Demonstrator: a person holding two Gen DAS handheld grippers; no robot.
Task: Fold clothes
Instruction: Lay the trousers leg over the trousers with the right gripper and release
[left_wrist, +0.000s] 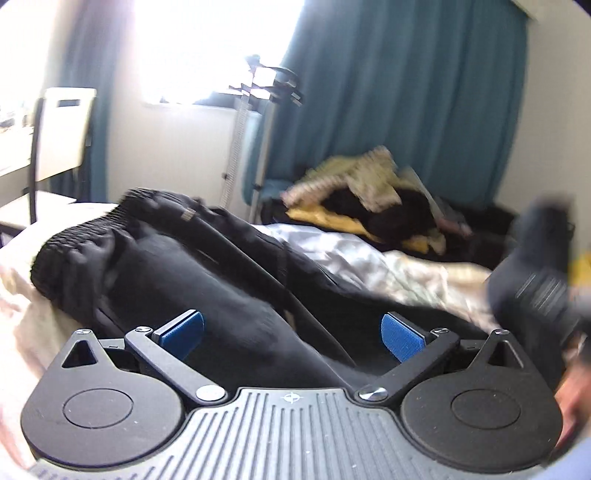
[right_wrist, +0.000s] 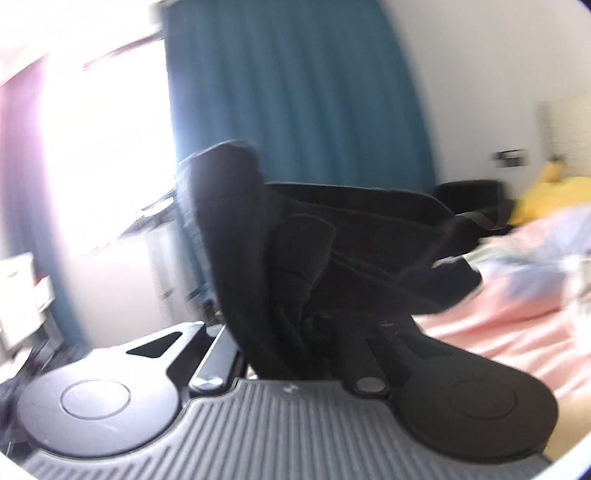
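Mid-fold: the right gripper (right_wrist: 295, 332) has its jaws clamped on a lifted end of the black trousers (left_wrist: 177, 266) lying across the bed (left_wrist: 388, 269), the left gripper (left_wrist: 291, 332) stands open over them; next, lay that end down squarely.

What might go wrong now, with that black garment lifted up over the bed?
1. The right tool is shut on only a bunched bit of the black garment; the fabric may slip out.
2. The left tool is open, gripping nothing, so the garment's hanging part may twist.
3. A loose strap dangles off the garment and may snag or end up folded in crooked.
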